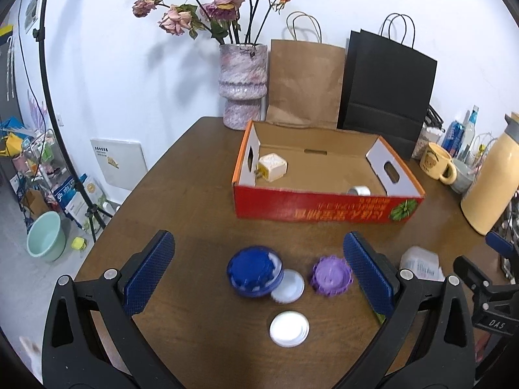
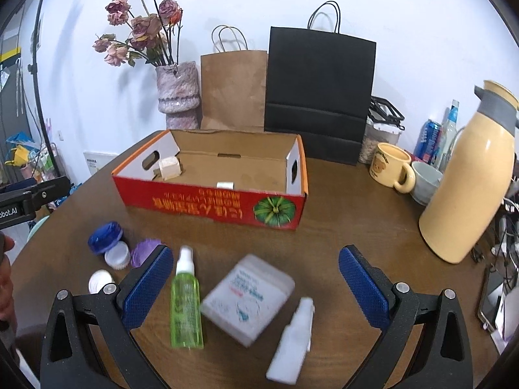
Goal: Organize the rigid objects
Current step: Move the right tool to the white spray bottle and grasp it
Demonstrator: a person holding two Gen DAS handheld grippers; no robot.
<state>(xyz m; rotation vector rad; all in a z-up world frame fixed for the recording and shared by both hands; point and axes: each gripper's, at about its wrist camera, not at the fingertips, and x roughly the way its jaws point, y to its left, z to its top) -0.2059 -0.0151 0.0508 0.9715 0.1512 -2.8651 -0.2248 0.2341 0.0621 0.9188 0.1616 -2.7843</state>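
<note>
My left gripper (image 1: 258, 270) is spread wide around the blue jar (image 1: 254, 271); my right gripper (image 2: 256, 287), equally empty, straddles the white case (image 2: 248, 300), both destined for the red box (image 2: 211, 206).

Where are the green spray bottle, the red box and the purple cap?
green spray bottle (image 2: 186, 308): right wrist view, on its body.
red box (image 2: 207, 206): right wrist view, on its front wall.
purple cap (image 1: 330, 275): left wrist view, on its top.

Looked like a lived-in home room: dried roses in a vase (image 1: 241, 86) ahead, paper shopping bags (image 1: 305, 81) against the wall, mug (image 2: 391, 167) and thermos (image 2: 467, 175) to the right.
</note>
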